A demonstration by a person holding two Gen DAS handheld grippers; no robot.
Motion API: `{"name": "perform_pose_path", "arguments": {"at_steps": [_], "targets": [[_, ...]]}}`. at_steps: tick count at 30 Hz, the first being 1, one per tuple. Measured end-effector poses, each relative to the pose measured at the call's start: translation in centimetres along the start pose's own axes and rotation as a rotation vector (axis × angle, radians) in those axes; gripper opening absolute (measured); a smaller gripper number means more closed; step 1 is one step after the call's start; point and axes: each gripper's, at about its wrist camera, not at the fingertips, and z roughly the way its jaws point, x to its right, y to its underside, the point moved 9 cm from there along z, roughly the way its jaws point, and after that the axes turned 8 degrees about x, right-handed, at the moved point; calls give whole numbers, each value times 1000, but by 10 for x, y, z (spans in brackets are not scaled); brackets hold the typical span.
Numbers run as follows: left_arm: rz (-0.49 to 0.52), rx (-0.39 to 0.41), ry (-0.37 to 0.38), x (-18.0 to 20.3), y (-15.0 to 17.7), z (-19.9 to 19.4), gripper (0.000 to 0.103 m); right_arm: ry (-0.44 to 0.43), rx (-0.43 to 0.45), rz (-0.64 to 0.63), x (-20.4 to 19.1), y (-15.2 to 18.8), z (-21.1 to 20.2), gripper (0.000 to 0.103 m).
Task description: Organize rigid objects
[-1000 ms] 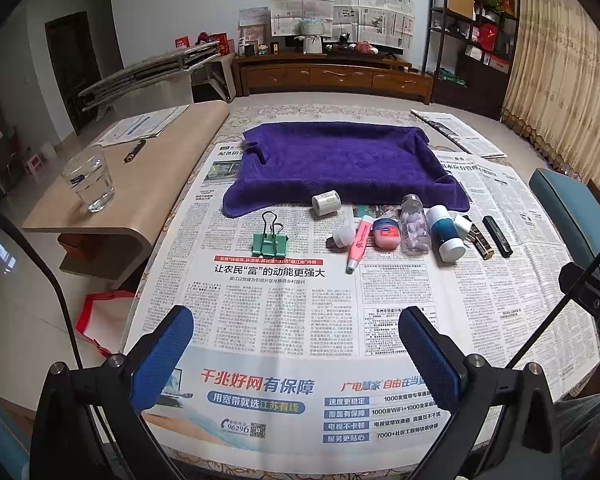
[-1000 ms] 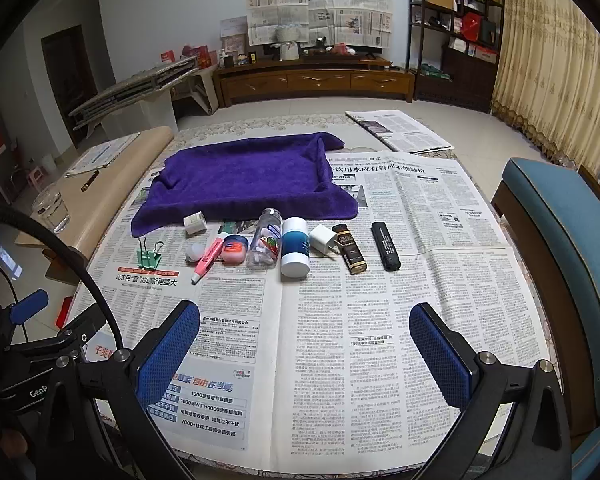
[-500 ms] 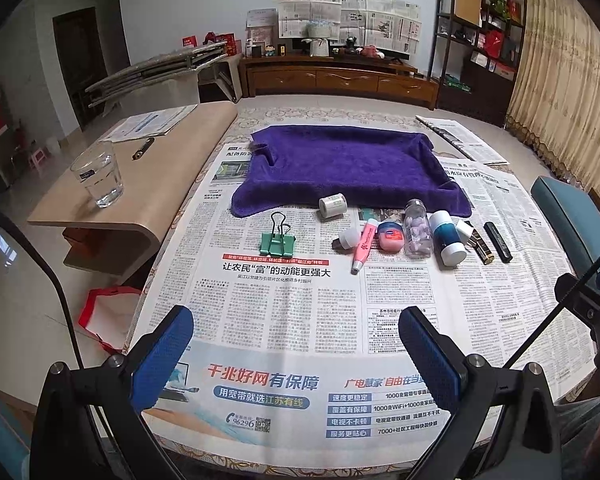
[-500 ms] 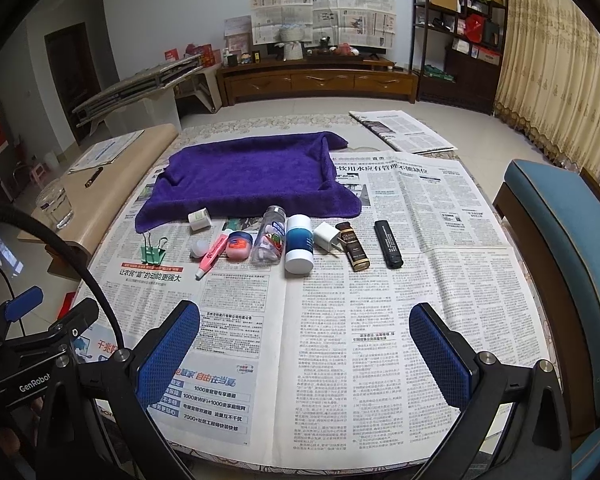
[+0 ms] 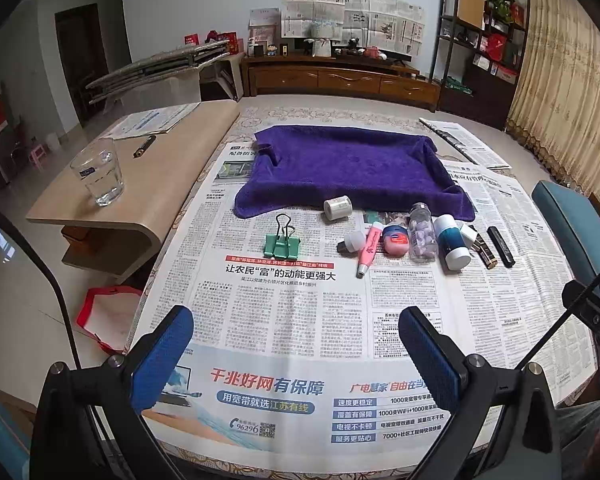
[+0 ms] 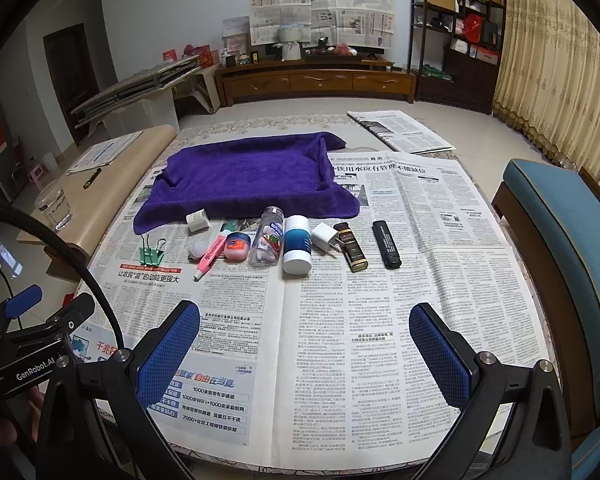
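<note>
Both claws pulled back slightly, right claw [image 6: 304, 354] agape, charger [image 5: 468, 233] half hidden

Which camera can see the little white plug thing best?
The right wrist view. There the white charger plug lies in the open between the blue-and-white bottle and the brown lighter, prongs showing. In the left wrist view the plug is mostly hidden behind that bottle.

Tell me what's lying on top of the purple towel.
Nothing rests on the purple towel; its surface is bare in both views. The small white roll sits on the newspaper at its near edge. Anything underneath the towel is hidden.
</note>
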Motion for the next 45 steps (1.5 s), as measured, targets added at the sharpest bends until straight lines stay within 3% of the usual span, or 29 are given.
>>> {"name": "perform_pose_path", "arguments": {"at_steps": [11, 17, 21, 26, 34, 38, 45], "targets": [[44, 12, 24, 9, -2, 9, 103, 1, -3, 7, 6, -1, 1, 103], [34, 19, 6, 6, -3, 40, 103, -9, 14, 13, 16, -2, 18, 103], [25, 32, -39, -6, -4, 73, 103, -16, 23, 30, 30, 0, 46, 103], [25, 14, -9, -12, -3, 113, 103, -5, 31, 5, 44, -1, 76, 103], [84, -100, -24, -15, 10, 181, 103, 37, -82, -41, 70, 10, 150, 103], [69, -117, 8, -15, 13, 195, 103, 30, -114, -71, 78, 12, 173, 103], [51, -109, 63, -15, 9, 200, 96, -63, -152, -43, 80, 14, 201, 100]]}}
